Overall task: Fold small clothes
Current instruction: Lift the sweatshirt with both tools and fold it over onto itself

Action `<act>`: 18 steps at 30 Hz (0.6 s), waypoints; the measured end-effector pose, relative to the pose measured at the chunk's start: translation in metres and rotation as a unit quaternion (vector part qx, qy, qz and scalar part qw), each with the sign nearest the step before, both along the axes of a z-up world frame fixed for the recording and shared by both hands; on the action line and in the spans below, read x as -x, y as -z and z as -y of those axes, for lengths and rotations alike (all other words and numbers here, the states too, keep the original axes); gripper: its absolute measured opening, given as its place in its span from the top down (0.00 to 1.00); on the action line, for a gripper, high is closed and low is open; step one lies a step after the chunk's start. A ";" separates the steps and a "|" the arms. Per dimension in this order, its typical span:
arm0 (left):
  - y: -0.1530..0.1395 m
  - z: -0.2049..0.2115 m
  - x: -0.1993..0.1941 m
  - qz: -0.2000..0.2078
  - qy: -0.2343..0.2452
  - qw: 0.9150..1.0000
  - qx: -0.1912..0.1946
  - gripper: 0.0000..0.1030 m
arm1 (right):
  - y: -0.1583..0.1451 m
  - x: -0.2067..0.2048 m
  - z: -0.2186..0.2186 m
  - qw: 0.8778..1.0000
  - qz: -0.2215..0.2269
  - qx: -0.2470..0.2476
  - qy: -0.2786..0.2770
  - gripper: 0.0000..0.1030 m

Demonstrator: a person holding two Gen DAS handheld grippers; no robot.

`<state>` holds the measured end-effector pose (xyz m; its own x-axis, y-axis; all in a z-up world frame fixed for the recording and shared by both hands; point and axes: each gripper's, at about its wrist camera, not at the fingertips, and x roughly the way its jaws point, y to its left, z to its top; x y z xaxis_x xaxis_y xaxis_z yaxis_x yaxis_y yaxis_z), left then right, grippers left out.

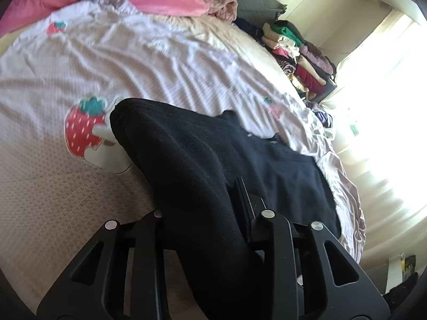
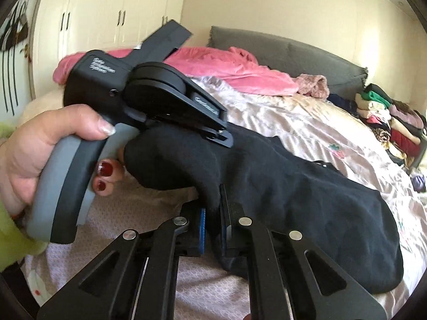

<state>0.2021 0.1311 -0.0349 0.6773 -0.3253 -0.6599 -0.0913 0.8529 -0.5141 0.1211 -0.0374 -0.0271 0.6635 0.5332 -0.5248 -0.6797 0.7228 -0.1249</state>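
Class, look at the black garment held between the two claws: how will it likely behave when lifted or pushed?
The black garment is probably floppy: it sags between the left claw and right claw. It seems light, draping in soft folds. Pushed across the bedsheet, it would likely bunch rather than slide.

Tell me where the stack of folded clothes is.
The multicoloured stack of folded clothes sits at the bed's far right edge in both wrist views, beside the grey padded headboard.

We see a matt, fuzzy black knit garment point(image 2: 293, 186) on a crinkled, faintly shiny bedspread point(image 1: 133, 61). Our left gripper point(image 2: 224, 136) is matt black plastic with a smooth grey handle; our right gripper point(image 2: 212, 213) shows brushed metal pins.
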 end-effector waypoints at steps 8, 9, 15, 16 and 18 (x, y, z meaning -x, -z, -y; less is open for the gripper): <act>-0.040 0.044 -0.010 0.018 -0.001 1.000 -0.023 0.79 | -0.022 -0.003 0.046 0.997 0.005 -0.063 0.051 0.94; -0.045 0.053 -0.013 0.021 0.002 0.999 -0.027 0.79 | -0.024 -0.003 0.052 0.996 0.005 -0.069 0.058 0.94; -0.065 0.104 -0.029 0.032 0.023 0.998 -0.049 0.79 | -0.031 -0.011 0.096 0.989 -0.006 -0.102 0.103 0.94; -0.066 0.112 -0.030 0.034 0.028 0.998 -0.053 0.79 | -0.031 -0.012 0.105 0.988 -0.008 -0.106 0.111 0.94; -0.068 0.133 -0.037 0.033 0.040 0.997 -0.063 0.79 | -0.030 -0.014 0.119 0.986 -0.014 -0.111 0.126 0.94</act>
